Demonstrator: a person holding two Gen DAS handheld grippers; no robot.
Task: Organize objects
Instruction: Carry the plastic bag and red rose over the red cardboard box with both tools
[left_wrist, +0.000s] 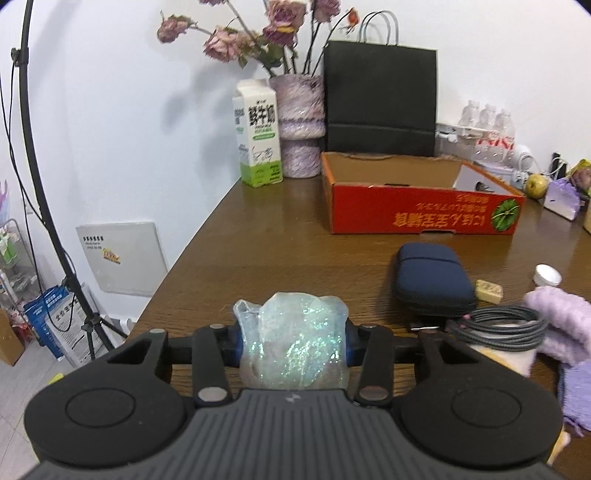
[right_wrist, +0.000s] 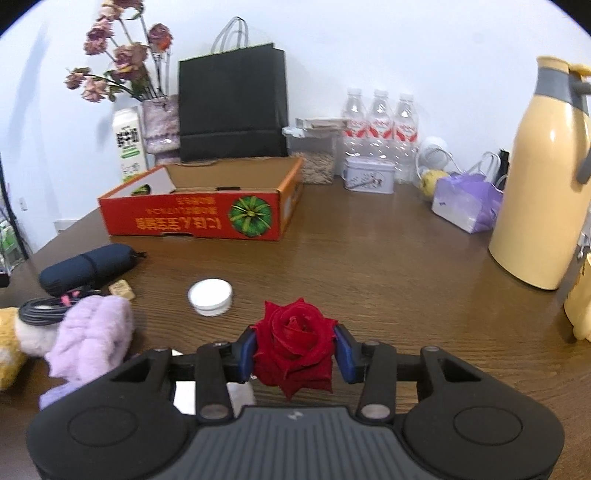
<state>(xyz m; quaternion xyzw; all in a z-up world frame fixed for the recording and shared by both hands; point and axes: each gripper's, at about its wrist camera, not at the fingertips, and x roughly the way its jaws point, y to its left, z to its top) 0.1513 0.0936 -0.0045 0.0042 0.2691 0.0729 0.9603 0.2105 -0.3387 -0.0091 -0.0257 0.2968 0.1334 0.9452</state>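
Note:
My left gripper (left_wrist: 293, 341) is shut on a glittery translucent pouch (left_wrist: 295, 339) and holds it above the wooden table (left_wrist: 266, 236). My right gripper (right_wrist: 295, 350) is shut on a red rose head (right_wrist: 295, 343) above the table (right_wrist: 388, 266). An open red cardboard box (left_wrist: 417, 212) stands ahead of the left gripper and shows in the right wrist view (right_wrist: 199, 218) at the back left. On the table lie a navy case (left_wrist: 432, 280), a coiled grey cable (left_wrist: 498, 328), a purple fluffy cloth (right_wrist: 92, 336), a small tan block (right_wrist: 121, 288) and a white lid (right_wrist: 210, 295).
A milk carton (left_wrist: 258, 136), a vase of dried roses (left_wrist: 299, 125) and a black paper bag (left_wrist: 380, 99) stand at the back wall. Water bottles (right_wrist: 380, 125), a tin (right_wrist: 369, 177), a purple bag (right_wrist: 465, 201) and a yellow thermos jug (right_wrist: 539, 177) stand at right. The table's left edge drops to the floor.

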